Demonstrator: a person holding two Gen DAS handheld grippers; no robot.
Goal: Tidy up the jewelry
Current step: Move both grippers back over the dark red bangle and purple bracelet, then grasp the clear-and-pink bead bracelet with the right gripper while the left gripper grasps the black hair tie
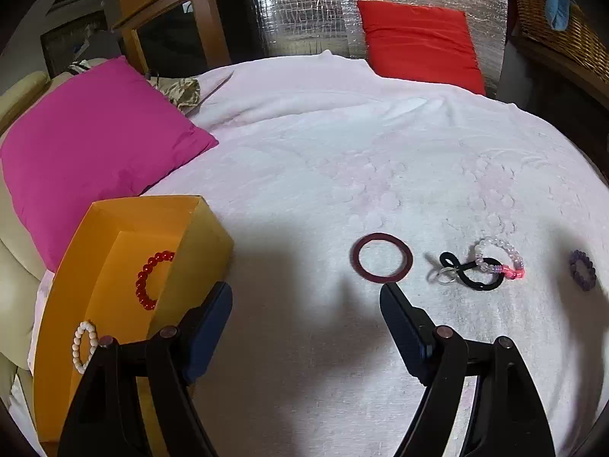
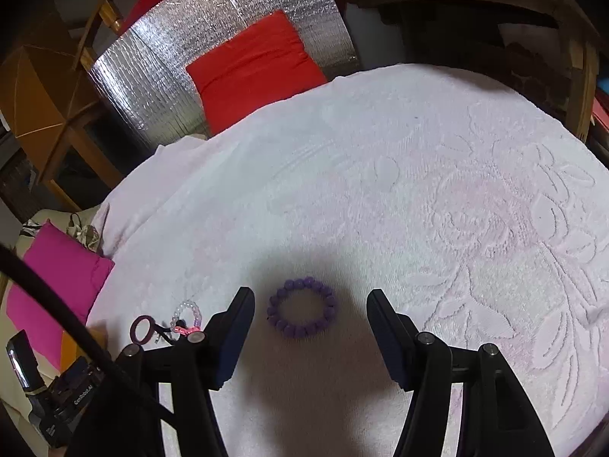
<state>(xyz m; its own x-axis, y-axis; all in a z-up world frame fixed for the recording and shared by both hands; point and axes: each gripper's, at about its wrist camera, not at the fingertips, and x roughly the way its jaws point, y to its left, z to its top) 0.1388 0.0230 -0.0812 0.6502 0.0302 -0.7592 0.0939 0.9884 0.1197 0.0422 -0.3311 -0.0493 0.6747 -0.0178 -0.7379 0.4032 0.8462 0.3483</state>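
Observation:
An open orange box (image 1: 95, 266) stands at the left on the white bedspread (image 1: 342, 152); a red bead bracelet (image 1: 150, 280) and a white bead bracelet (image 1: 84, 346) lie inside. My left gripper (image 1: 306, 293) is open and empty, just short of a dark red bangle (image 1: 381, 260). Right of the bangle lie a silver ring (image 1: 441, 277), a black hair tie (image 1: 470, 274) and a clear-and-pink bead bracelet (image 1: 498, 259). A purple bead bracelet (image 2: 302, 307) lies flat just beyond my open, empty right gripper (image 2: 310, 293), between the lines of its fingers, left of centre.
A magenta pillow (image 1: 95, 148) lies behind the box, and a red cushion (image 1: 418, 42) leans on a silver foil panel (image 1: 304, 3) at the back. A wooden cabinet (image 1: 163, 19) stands back left, a wicker basket (image 1: 559, 26) back right.

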